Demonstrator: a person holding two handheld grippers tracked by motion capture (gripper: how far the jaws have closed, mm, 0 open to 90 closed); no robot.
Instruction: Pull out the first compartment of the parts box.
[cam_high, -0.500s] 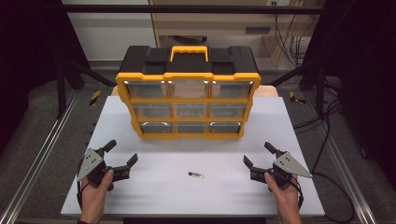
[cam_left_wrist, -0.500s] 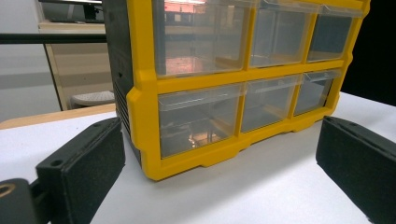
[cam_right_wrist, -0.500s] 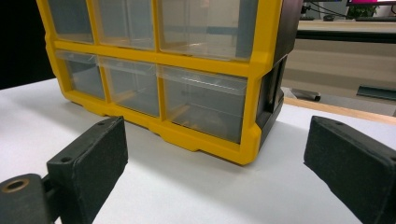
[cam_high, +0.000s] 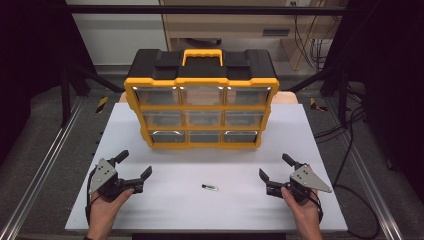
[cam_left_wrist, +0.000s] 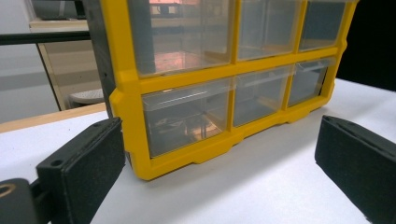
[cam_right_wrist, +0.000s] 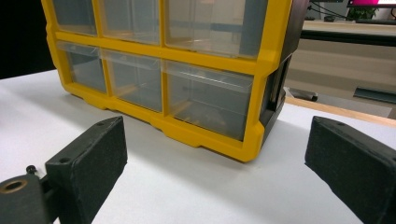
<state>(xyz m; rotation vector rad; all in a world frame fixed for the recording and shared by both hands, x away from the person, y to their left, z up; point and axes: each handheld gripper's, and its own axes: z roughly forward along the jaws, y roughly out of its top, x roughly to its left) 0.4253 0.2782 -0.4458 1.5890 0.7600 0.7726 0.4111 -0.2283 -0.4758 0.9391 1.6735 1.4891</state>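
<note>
- The drawer cabinet (cam_high: 201, 100), yellow-framed with clear drawers and a black top with a handle, stands upright toward the far side of the desk (cam_high: 165, 200), its drawer fronts facing the person.
- A small dark part (cam_high: 210, 188) lies on the desk in front of the cabinet, about midway between the two hands and well apart from both.
- The left gripper (cam_high: 134, 165) rests in front of the cabinet's left corner, jaws spread wide and holding nothing; its own view looks at the bottom-left drawer (cam_left_wrist: 187, 114).
- The right gripper (cam_high: 276, 167) sits in front of the cabinet's right corner, jaws likewise released and empty, looking at the bottom-right drawer (cam_right_wrist: 208, 102).
- My reading is that the work is at its start: the small part likely goes into a drawer.
- To do it well, one hand should pull a drawer by its front lip, straight out from the cabinet, while the other goes for the part.
- The part is thin and lies flat, so come down on it from above with the jaws narrowed first and straddling its short side.
- Risk: tugging a drawer sideways may shift the cabinet; keep the pull level.
</note>
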